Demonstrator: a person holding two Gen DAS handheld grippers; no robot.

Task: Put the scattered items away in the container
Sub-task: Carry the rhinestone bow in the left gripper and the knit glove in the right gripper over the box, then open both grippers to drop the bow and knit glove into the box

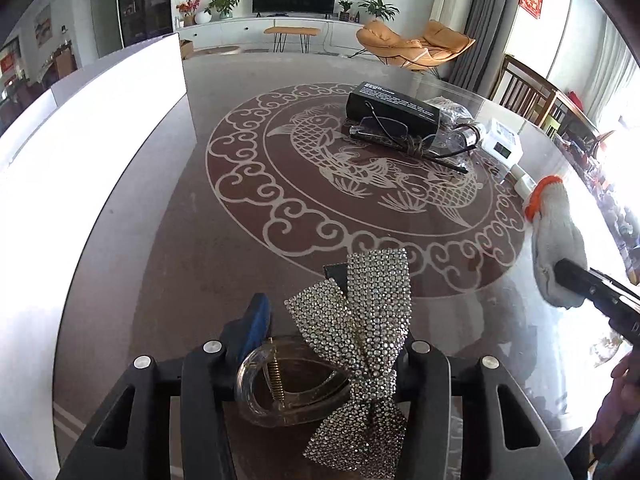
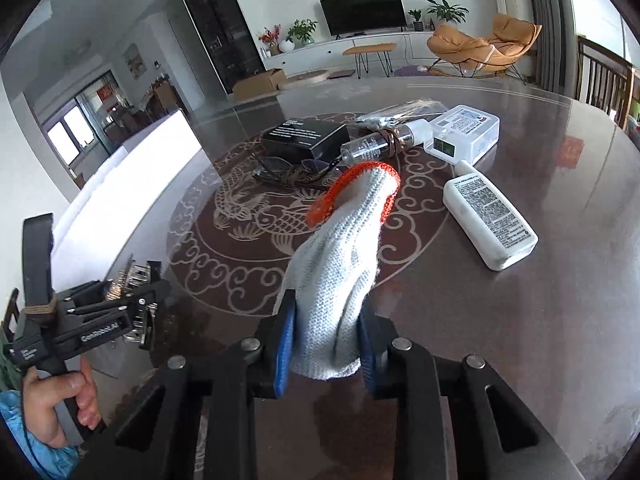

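Over table (image 1: 168, 240) w/ left gripper (image 1: 316, 336) clamped on hair clip (image 1: 352, 344), right gripper (image 2: 326, 344) pinching glove (image 2: 340, 276) by fingertips only; could slip en route to container (image 1: 92, 128).

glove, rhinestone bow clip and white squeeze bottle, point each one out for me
glove (image 2: 340, 252), right wrist view, on the knit body below the orange cuff
rhinestone bow clip (image 1: 368, 320), left wrist view, on the bow's sparkly upper loop
white squeeze bottle (image 2: 490, 220), right wrist view, on its printed label

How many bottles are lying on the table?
2: a clear spray bottle beside the black box, and a white bottle nearer the right edge. More may hide behind the glove.
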